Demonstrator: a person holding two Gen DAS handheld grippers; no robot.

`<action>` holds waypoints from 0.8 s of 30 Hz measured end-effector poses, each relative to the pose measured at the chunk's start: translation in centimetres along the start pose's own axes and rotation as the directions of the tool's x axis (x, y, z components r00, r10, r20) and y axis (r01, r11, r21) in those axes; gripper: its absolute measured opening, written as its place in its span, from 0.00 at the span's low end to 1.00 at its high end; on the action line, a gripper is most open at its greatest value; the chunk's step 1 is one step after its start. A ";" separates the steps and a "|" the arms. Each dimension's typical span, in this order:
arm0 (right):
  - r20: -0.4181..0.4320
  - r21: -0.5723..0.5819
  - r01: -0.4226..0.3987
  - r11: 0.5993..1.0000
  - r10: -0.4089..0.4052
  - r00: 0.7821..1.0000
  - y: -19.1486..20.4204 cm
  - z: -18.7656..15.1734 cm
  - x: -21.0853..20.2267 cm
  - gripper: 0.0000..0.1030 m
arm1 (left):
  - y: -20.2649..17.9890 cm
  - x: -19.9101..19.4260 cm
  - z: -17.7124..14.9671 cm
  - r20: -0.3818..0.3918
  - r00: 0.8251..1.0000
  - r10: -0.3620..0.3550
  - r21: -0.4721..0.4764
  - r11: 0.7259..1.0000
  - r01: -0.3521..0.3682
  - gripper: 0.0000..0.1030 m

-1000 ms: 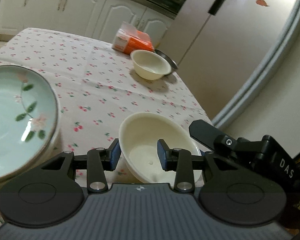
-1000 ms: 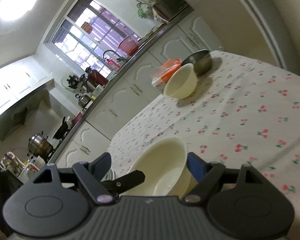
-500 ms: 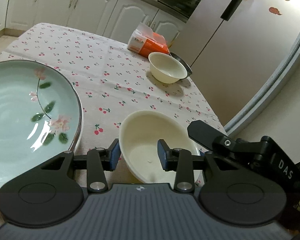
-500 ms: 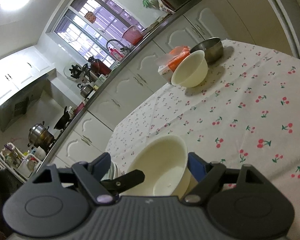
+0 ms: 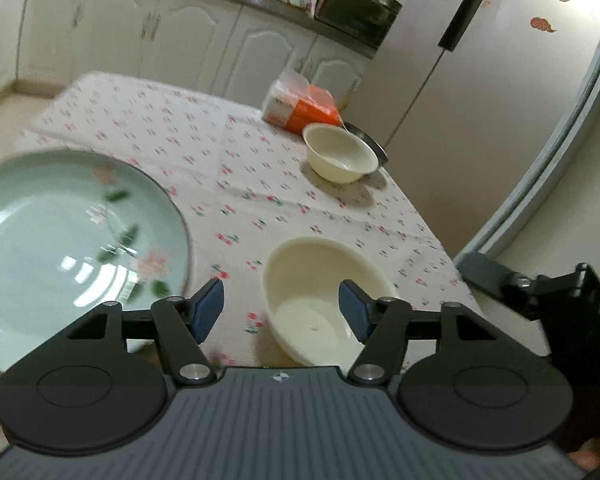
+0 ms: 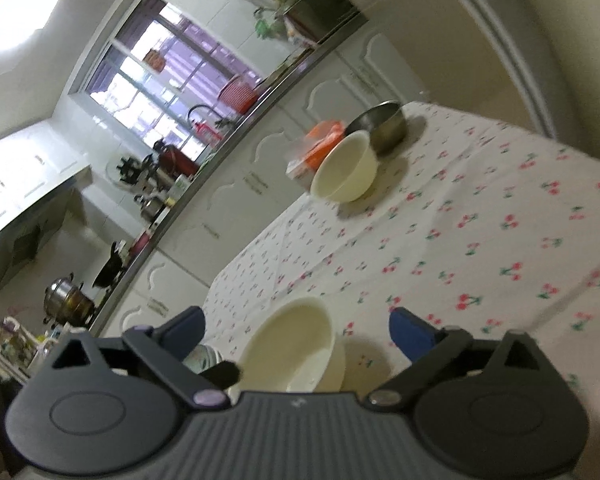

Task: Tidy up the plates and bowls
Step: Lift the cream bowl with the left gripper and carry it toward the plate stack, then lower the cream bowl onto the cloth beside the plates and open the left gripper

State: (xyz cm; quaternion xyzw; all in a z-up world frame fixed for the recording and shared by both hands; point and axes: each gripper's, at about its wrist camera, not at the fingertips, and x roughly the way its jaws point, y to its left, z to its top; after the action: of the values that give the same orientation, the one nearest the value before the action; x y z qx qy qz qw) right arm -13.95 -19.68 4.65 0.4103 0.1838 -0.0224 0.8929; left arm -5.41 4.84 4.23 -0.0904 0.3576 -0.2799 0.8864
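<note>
A cream bowl (image 5: 320, 300) rests on the cherry-print tablecloth (image 5: 236, 184) close to the table's near right corner. My left gripper (image 5: 281, 312) is opening. The bowl's left rim lies between its blue pads (image 5: 208, 310), and neither pad presses on it. In the right wrist view the same bowl (image 6: 296, 344) sits between the wide-apart fingers of my right gripper (image 6: 298, 330), which is also opening and clear of the bowl. A large pale green flowered plate (image 5: 60, 240) lies at the left. A second cream bowl (image 5: 340, 154) stands far back.
Behind the far bowl (image 6: 346, 172) sit a steel bowl (image 6: 384, 124) and an orange tissue pack (image 5: 300, 106). The table's right edge runs along the fridge (image 5: 500, 80). Kitchen cabinets (image 5: 140, 40) line the back. Part of the right gripper's body (image 5: 540, 292) shows beside the near bowl.
Both grippers' jaws have spread wider. The left pads, earlier closed on the near bowl's rim, have let go. The bowl stays on the cloth and the left view has tilted up slightly.
</note>
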 end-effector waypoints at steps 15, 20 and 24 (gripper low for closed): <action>0.050 -0.066 0.143 0.987 -0.140 0.989 2.1 -1.8 -3.9 0.99 | 2.4 -6.8 -2.2 0.051 0.999 -0.006 0.020 1.000 0.005 0.98; 0.091 -0.113 0.182 0.977 -0.172 0.981 3.1 -2.1 -5.1 0.99 | 3.7 -8.4 -3.2 0.105 0.994 0.019 -0.016 1.000 -0.017 0.99; 0.091 -0.124 0.195 0.973 -0.184 0.979 3.5 -2.5 -5.9 0.99 | 4.6 -10.0 -3.6 0.150 0.988 0.033 -0.034 0.999 -0.028 1.00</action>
State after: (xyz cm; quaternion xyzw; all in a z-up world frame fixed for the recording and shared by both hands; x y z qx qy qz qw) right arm -19.52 -16.12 7.72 0.3294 0.1879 -0.1115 0.9186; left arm -11.80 14.35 5.74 -0.1199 0.2954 -0.2531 0.9134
